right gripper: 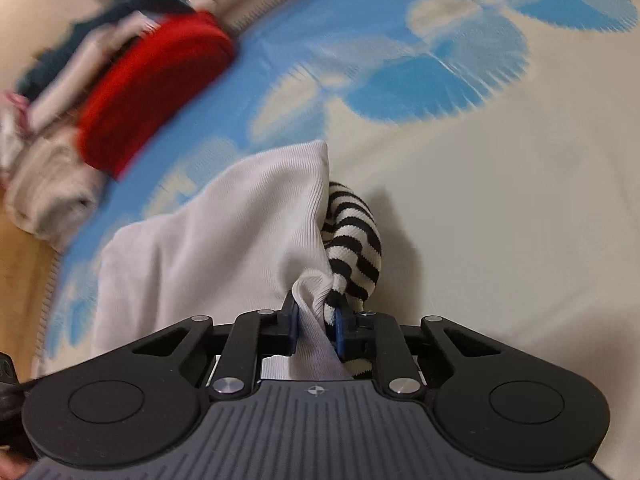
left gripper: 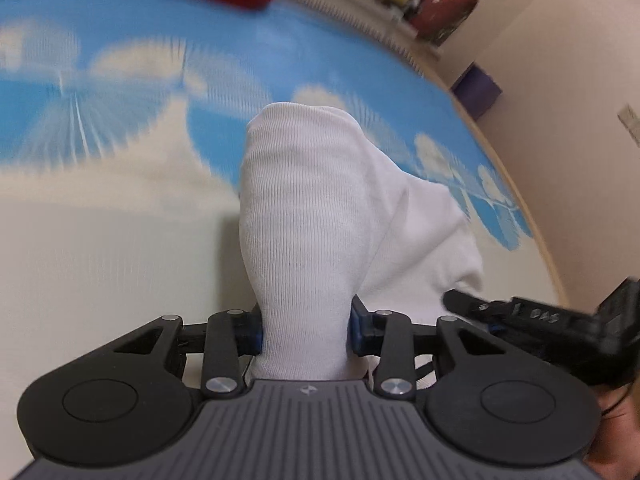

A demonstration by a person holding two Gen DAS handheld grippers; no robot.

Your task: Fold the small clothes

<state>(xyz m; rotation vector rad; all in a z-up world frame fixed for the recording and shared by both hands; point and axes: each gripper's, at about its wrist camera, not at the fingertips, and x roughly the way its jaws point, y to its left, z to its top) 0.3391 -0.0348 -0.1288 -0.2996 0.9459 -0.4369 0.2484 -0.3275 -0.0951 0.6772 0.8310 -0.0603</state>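
A white ribbed garment (left gripper: 304, 216) hangs between both grippers above a blue-and-cream patterned cloth surface (left gripper: 120, 92). My left gripper (left gripper: 306, 330) is shut on a bunched part of it. My right gripper (right gripper: 316, 326) is shut on another edge of the white garment (right gripper: 224, 236), together with a black-and-white striped piece (right gripper: 356, 240) that hangs just right of it. The right gripper also shows at the lower right of the left wrist view (left gripper: 520, 312), close beside the left one.
A red folded garment (right gripper: 156, 88) lies at the far left on the cloth, next to a pile of white, teal and beige clothes (right gripper: 48, 184). Yellow toys and a red box (left gripper: 440, 4) stand past the far edge. A wooden floor (right gripper: 20, 280) borders the cloth.
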